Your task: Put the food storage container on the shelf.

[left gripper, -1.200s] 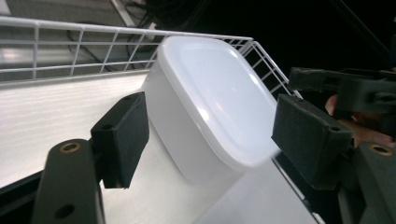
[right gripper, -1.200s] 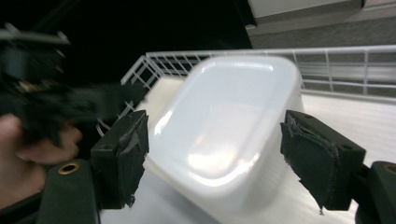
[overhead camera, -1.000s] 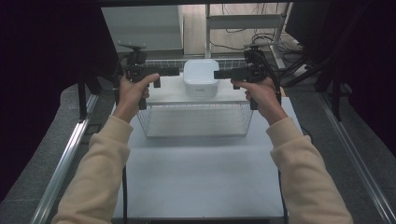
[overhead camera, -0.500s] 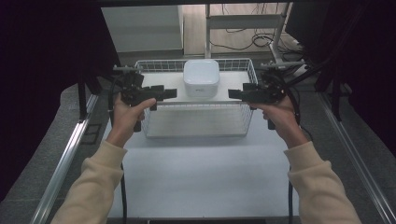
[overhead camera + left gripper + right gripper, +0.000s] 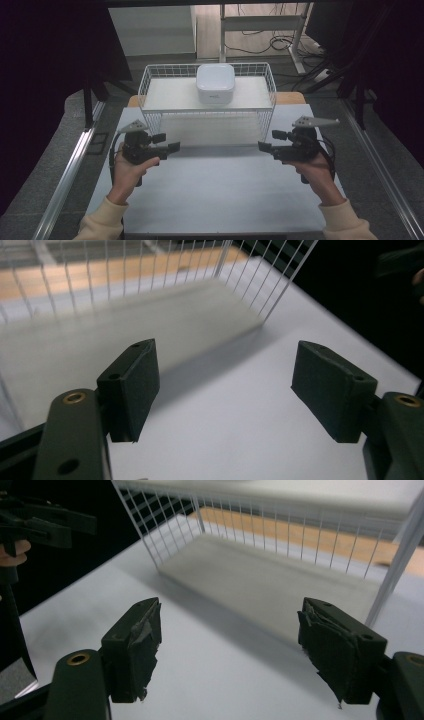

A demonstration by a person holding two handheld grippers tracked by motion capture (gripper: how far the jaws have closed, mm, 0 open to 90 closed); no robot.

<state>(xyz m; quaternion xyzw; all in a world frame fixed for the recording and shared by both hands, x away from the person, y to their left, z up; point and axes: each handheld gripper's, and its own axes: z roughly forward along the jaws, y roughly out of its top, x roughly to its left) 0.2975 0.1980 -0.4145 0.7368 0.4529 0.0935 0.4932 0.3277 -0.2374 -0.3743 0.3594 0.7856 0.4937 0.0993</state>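
Pulling both hands back toward the near edge is what I've just done: a second ago the left gripper [image 5: 170, 148] and right gripper [image 5: 264, 147] were up at the wire rack [image 5: 207, 107], one at each end beside the white box [image 5: 215, 83], and half a second ago they were already retreating. Now they hover over the bare near part of the table [image 5: 215, 195], well apart from the rack. The white box sits on the rack's top shelf, middle and toward the far side, square and touched by nothing (I read that as the placing step being done, with only the retreat left).

Both hands grip the handles from below, forearms coming in from the near corners, and the claws point inward at each other across the table. In the left gripper view the jaws stand wide with nothing between them, the rack's lower space ahead; the right gripper view shows the same wide, empty spread, its pads [image 5: 135, 650] looking frayed
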